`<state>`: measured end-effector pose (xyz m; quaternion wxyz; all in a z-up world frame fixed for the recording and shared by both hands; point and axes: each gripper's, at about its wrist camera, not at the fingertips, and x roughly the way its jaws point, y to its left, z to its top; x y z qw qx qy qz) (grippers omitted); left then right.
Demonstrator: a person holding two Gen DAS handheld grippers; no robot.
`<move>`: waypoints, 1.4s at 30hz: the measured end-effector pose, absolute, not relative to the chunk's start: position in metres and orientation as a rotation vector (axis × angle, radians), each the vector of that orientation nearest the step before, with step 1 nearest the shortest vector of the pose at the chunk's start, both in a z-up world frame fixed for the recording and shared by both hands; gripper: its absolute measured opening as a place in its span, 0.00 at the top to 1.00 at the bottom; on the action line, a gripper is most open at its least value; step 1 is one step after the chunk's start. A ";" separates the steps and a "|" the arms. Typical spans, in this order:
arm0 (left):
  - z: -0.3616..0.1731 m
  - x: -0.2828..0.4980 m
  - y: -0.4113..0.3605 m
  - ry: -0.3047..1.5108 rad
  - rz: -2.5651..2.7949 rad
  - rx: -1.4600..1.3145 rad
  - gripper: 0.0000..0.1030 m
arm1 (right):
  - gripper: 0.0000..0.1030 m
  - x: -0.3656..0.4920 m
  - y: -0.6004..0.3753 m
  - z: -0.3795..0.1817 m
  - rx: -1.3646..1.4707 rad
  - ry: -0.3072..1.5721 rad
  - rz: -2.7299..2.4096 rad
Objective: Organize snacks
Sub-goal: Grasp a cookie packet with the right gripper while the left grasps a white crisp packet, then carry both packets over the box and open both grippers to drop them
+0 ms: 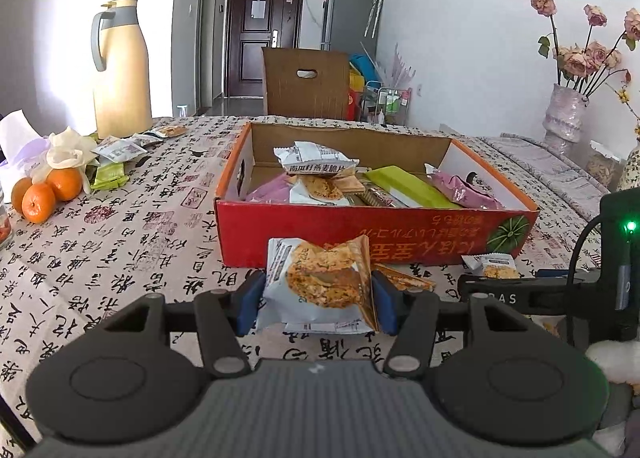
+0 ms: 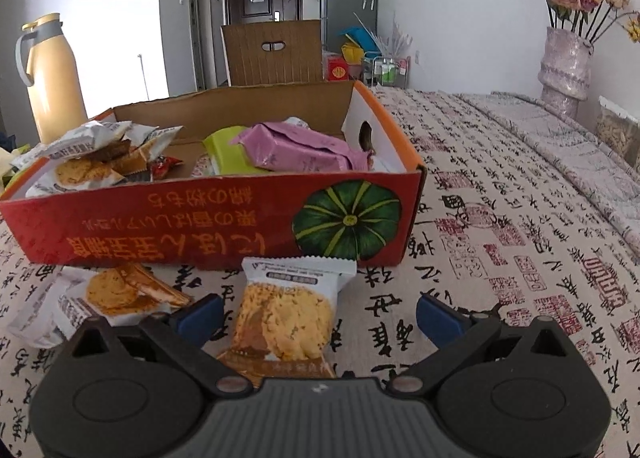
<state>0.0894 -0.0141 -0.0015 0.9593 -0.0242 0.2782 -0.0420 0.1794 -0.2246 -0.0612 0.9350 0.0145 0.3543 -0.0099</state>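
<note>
While the left gripper (image 1: pixel 319 300) tilts down toward the table (image 1: pixel 120 226), its blue pads (image 1: pixel 250 300) are clamped on both sides of a cracker packet (image 1: pixel 322 282), held upright just in front of the red box (image 1: pixel 376 236). Far to the left on the cloth sit three oranges (image 1: pixel 44 192), a heap of small snack packets (image 1: pixel 116 156) and a tall cream jug (image 1: pixel 120 70). Inside the box lie more snacks: a white packet (image 1: pixel 314 160) on top, a green packet (image 1: pixel 412 186) in the middle and a purple packet (image 1: pixel 460 190) toward the right wall. Right of the held packet, another small cracker packet (image 1: pixel 490 264) lies flat on the cloth near the box front.

Further right, the right gripper (image 2: pixel 320 316) points more steeply down at the table, its fingers spread wide. That small packet (image 2: pixel 290 310) lies between them, closer to the left pad (image 2: pixel 202 316) and seemingly not touched by either, though its lower end is hidden behind the gripper body. A second cracker packet (image 2: pixel 120 292) rests on the cloth just left of it. A vase of dried roses (image 2: pixel 566 66) stands at the table's far right.
</note>
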 end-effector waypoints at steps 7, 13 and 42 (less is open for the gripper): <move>-0.003 0.089 -0.015 0.570 -0.088 -0.053 0.45 | 0.00 0.183 -0.224 -0.065 0.028 0.746 -0.022; -0.003 0.089 -0.014 0.570 -0.085 -0.054 0.44 | 0.18 0.179 -0.220 -0.066 0.016 0.713 0.006; 0.008 0.073 -0.011 0.542 -0.072 -0.041 0.44 | 0.61 0.121 -0.228 -0.043 0.011 0.590 0.087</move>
